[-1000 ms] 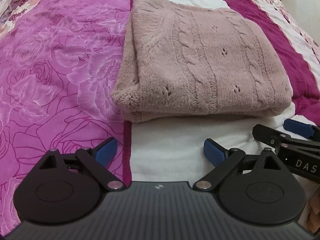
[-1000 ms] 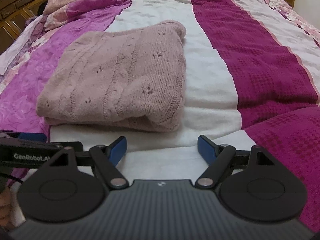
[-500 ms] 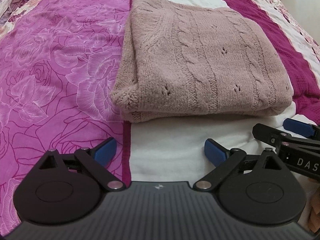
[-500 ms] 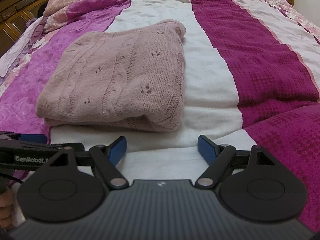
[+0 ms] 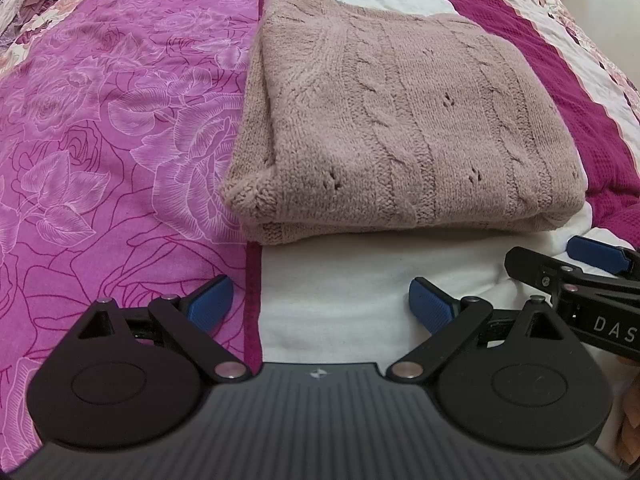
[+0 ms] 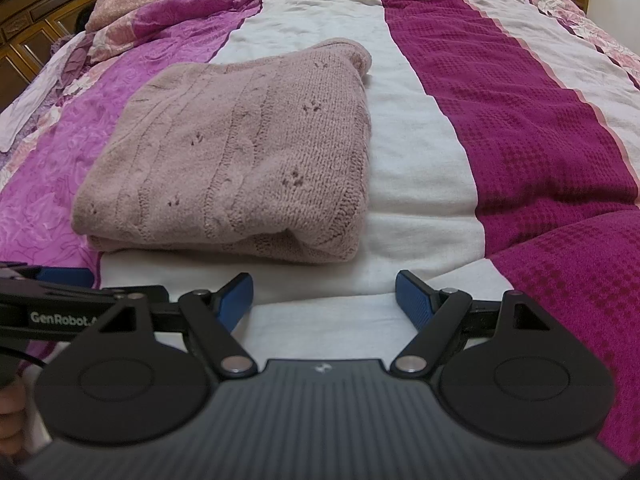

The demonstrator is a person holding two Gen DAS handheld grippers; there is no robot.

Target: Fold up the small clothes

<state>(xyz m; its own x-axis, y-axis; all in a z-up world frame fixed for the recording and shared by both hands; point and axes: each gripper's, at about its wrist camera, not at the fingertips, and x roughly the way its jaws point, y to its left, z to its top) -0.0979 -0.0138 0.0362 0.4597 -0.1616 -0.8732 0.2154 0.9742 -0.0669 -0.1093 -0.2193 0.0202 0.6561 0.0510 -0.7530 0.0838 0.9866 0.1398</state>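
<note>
A dusty-pink cable-knit sweater [image 5: 400, 120] [image 6: 240, 160] lies folded into a thick rectangle on the bed, straddling the white stripe and the floral pink stripe. My left gripper [image 5: 320, 300] hovers open just short of its near folded edge, with nothing between the blue pads. My right gripper [image 6: 324, 298] is likewise open and empty, a little back from the sweater's near right corner. Each gripper shows at the edge of the other's view: the right gripper [image 5: 580, 276] at the right, the left gripper [image 6: 60, 280] at the left.
The bedspread [image 6: 520, 140] has magenta, white and floral stripes, rumpled toward the near right. A dark wooden headboard [image 6: 24, 44] stands at the far left, with a light cloth [image 6: 24, 112] near it. A hand [image 6: 12, 412] shows at the lower left.
</note>
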